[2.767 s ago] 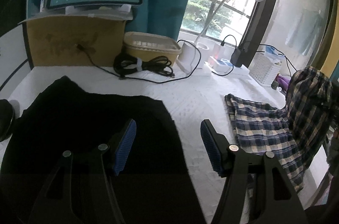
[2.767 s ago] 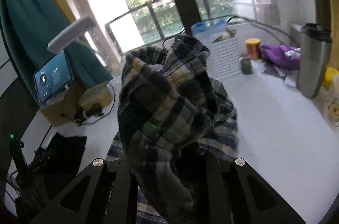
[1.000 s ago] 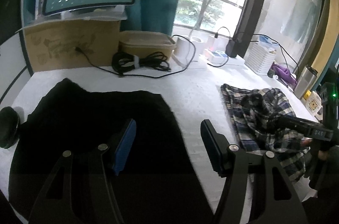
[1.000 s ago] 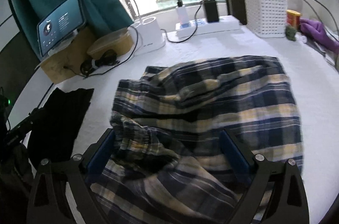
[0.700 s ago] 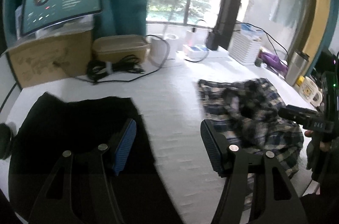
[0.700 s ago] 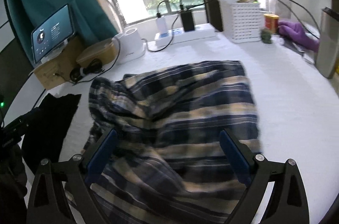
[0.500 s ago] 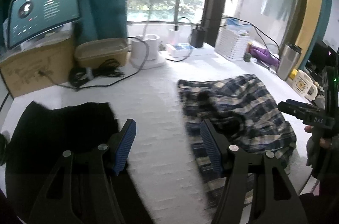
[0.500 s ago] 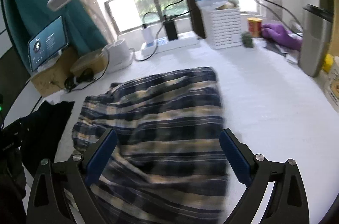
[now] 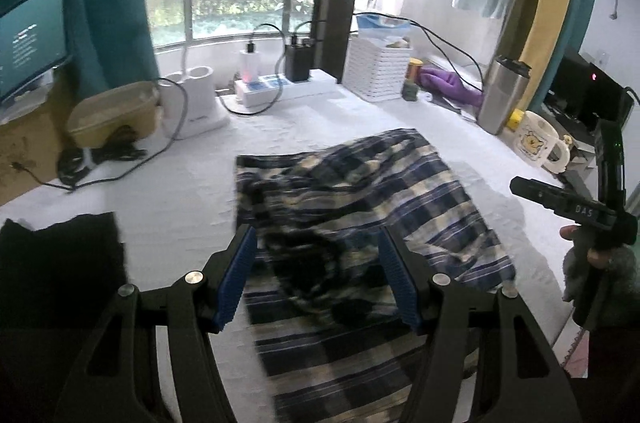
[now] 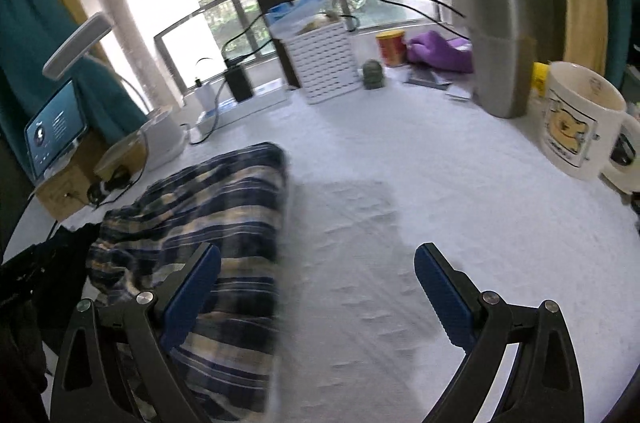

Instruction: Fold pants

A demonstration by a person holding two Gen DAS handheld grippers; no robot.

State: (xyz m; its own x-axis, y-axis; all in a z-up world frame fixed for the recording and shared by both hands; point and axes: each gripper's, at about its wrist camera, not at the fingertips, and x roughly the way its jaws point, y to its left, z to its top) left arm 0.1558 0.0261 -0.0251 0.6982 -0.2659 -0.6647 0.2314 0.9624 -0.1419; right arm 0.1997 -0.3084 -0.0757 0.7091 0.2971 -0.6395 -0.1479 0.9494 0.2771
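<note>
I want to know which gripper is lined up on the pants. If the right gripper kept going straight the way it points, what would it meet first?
Probably bare white table cover; the right gripper is open, and the plaid pants lie off to its left finger's side, though depth is unclear.

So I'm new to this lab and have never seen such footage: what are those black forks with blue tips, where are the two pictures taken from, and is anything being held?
No robot here: a person carries a two-finger gripper in each hand, and a wide-angle camera on each looks along its fingers. One picture comes from the left gripper, the other from the right gripper; the blue tips are their pads. In the left view you also see the person's hand carrying the right tool. On the white table lie crumpled plaid pants, a black garment beside them, plus a mug and a steel flask. Both grippers are open and hold nothing.
</note>
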